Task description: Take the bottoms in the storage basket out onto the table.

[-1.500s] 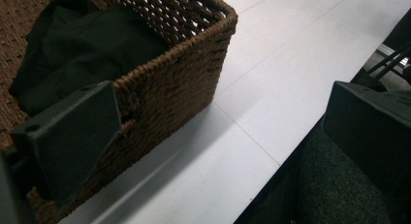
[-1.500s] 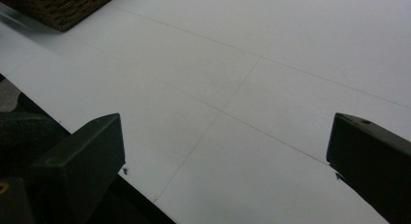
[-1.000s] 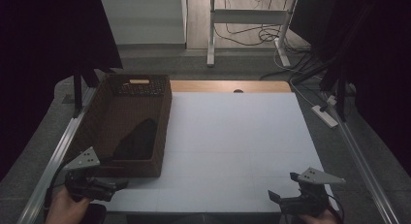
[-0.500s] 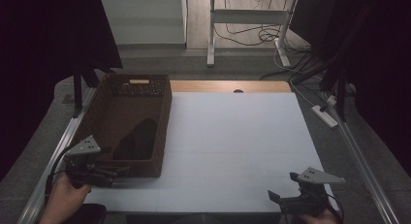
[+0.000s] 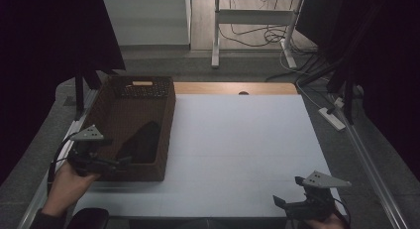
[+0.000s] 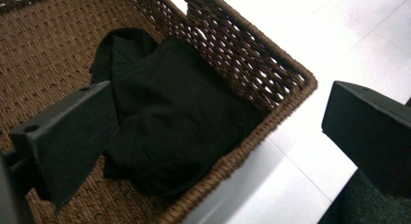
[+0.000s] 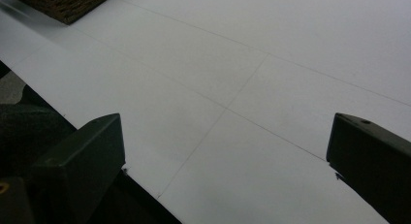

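A brown wicker basket [image 5: 168, 120] stands on the left of the white table [image 5: 237, 140]. In it lies a crumpled black cloth [image 5: 143, 140], bunched against the near right wall. My left gripper [image 5: 121, 162] hovers over the basket's near left corner and is open. In the left gripper view its jaws [image 6: 218, 103] straddle the cloth [image 6: 169, 117] and the basket rim [image 6: 271, 64], a little above them and touching neither. My right gripper [image 5: 288, 190] is open and holds nothing at the table's front right, over bare tabletop [image 7: 242, 64].
A wooden strip [image 5: 228, 87] runs along the table's far edge. Metal rails line both sides of the table. Beyond it, cables [image 5: 257, 38] and a stand's legs lie on the floor. The basket's corner [image 7: 63, 3] shows at the top left of the right gripper view.
My left gripper has moved away from the person, from the table's front edge to above the basket's near corner. The right gripper has stayed in place.
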